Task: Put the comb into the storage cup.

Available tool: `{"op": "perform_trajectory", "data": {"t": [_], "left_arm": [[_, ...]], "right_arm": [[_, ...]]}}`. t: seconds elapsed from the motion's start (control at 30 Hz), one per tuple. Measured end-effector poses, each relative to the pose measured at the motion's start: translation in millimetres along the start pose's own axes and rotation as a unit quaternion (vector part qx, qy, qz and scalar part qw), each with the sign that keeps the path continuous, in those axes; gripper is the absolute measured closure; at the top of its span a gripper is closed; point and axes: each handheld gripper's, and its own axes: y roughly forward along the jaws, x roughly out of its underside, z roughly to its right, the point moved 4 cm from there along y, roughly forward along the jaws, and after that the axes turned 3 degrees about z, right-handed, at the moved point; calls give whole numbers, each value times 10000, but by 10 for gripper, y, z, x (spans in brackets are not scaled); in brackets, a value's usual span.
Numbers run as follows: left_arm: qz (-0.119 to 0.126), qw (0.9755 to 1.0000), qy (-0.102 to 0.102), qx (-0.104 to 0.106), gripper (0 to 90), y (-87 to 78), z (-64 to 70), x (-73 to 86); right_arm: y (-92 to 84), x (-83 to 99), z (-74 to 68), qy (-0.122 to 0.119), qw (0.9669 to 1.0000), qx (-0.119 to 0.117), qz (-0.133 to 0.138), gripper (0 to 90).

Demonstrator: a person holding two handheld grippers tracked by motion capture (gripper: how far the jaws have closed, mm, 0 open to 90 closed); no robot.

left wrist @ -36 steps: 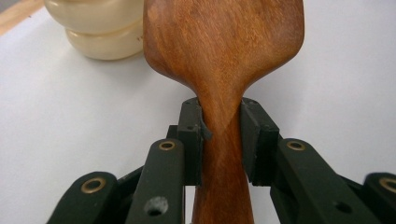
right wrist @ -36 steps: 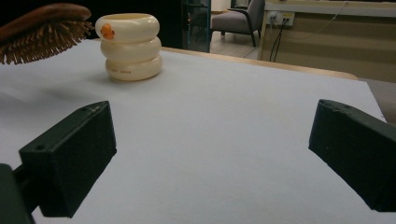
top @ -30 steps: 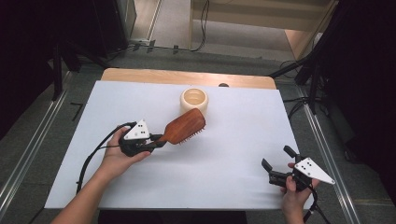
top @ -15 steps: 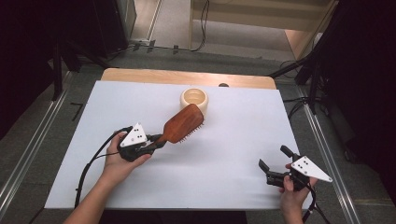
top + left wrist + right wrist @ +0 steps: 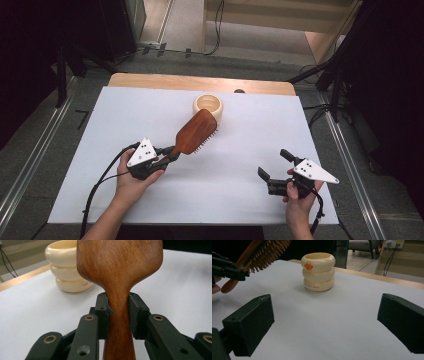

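**Op:** I'm looking at a white-covered table (image 5: 115, 110) with a wooden edge at the far side, grey floor and dark stands around it, cables trailing off the back.

**Spotter:** What have the tongs got?

**Op:** My left gripper (image 5: 162, 159) is clamped on the neck of the wooden hairbrush (image 5: 196, 132), pads pressed to both sides of the handle (image 5: 119, 315) just below where the head flares. I take it that's the narrowest firm spot, so the head can't twist out. The brush reaches ahead of the jaws and off the sheet, bristles (image 5: 265, 253) turned downward.

**Spotter:** And the other side?

**Op:** My right gripper (image 5: 272, 170) stands with its jaws wide apart, nothing between them, low over the near right part of the sheet.

**Spotter:** Anything in the way?

**Op:** A cream ringed cup (image 5: 208, 107) sits just beyond the brush tip, well ahead of the right jaws. Its mouth faces up, so I judge the brush may be bound for it. Bare sheet lies between the two grippers and to both sides; the near edge sits close behind my hands.
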Motion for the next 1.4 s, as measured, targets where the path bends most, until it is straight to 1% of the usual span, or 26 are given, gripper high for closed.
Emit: {"op": "perform_trajectory", "data": {"t": [0.03,0.1,0.2,0.27,0.43,0.5,0.57,0.63,0.7,0.77,0.83,0.9,1.03,1.2,1.27,1.33,1.4], "left_arm": [[9,10000,-10,-8,725,-6,6,-3],[50,10000,-26,-15,725,-10,17,-10],[92,10000,-24,-21,725,-16,46,-14],[103,9999,-14,-34,725,-20,60,-15],[188,9998,-60,-83,725,-33,79,-15],[213,9997,-75,-92,725,-37,85,-12],[222,9997,-67,-104,725,-42,93,-9],[251,9996,-86,-85,726,-43,101,-5],[290,9994,-117,-115,726,-43,113,-1],[308,9994,-116,-137,726,-43,121,3],[343,9992,-152,-131,725,-43,126,4],[373,9991,-169,-129,725,-44,134,4],[387,9990,-179,-106,725,-39,153,0],[456,9987,-217,-89,726,-26,180,-4],[478,9985,-270,-37,725,-21,189,-3],[476,9985,-261,-47,725,-17,201,-1],[488,9984,-286,-31,726,-12,209,2]], "right_arm": [[22,-28,-31,-19,10000,7,-15,0],[67,-89,-100,-95,9999,-73,-4,0],[151,-171,-194,-164,9998,-129,-16,0],[212,-219,-255,-144,9997,-214,-16,0],[356,-327,-388,-79,9993,-364,2,0],[410,-366,-439,-96,9990,-435,23,0],[471,-396,-487,-58,9989,-471,-12,0],[528,-425,-533,-45,9985,-538,9,0],[580,-453,-588,-10,9983,-580,-2,0],[628,-481,-640,-15,9979,-651,0,0],[677,-509,-679,-14,9978,-667,13,0],[716,-533,-713,66,9974,-716,28,0],[796,-566,-754,160,9975,-694,29,0],[876,-578,-814,237,9972,-704,-61,0],[907,-572,-836,300,9968,-730,-83,0],[929,-564,-861,433,9959,-783,-117,0],[947,-555,-877,529,9954,-783,-157,0]]}}
